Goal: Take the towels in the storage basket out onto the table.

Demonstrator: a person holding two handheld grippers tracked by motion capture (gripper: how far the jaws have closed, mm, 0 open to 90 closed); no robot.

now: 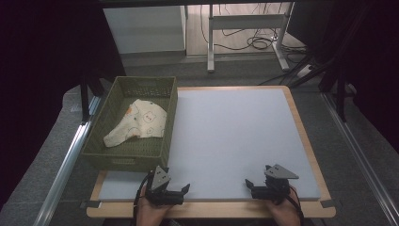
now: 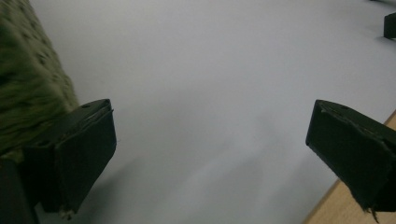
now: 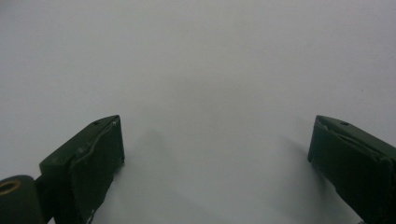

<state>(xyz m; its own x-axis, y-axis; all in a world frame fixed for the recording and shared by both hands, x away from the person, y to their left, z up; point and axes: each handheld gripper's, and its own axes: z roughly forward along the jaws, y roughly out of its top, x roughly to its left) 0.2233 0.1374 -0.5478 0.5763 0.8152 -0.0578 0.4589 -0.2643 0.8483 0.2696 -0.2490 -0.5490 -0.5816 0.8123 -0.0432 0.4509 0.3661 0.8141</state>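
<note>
Cloth (image 1: 137,123), cream with small prints, lies crumpled in the green basket (image 1: 170,123) at the counter's (image 1: 235,136) left side, its long axis slanting from far-right to near-left. Left tongs (image 1: 184,190) sit just below the basket's near wall, so clearly nearer; right tongs (image 1: 248,184) are well apart at the near-right edge. Both are spread wide, empty.
</note>
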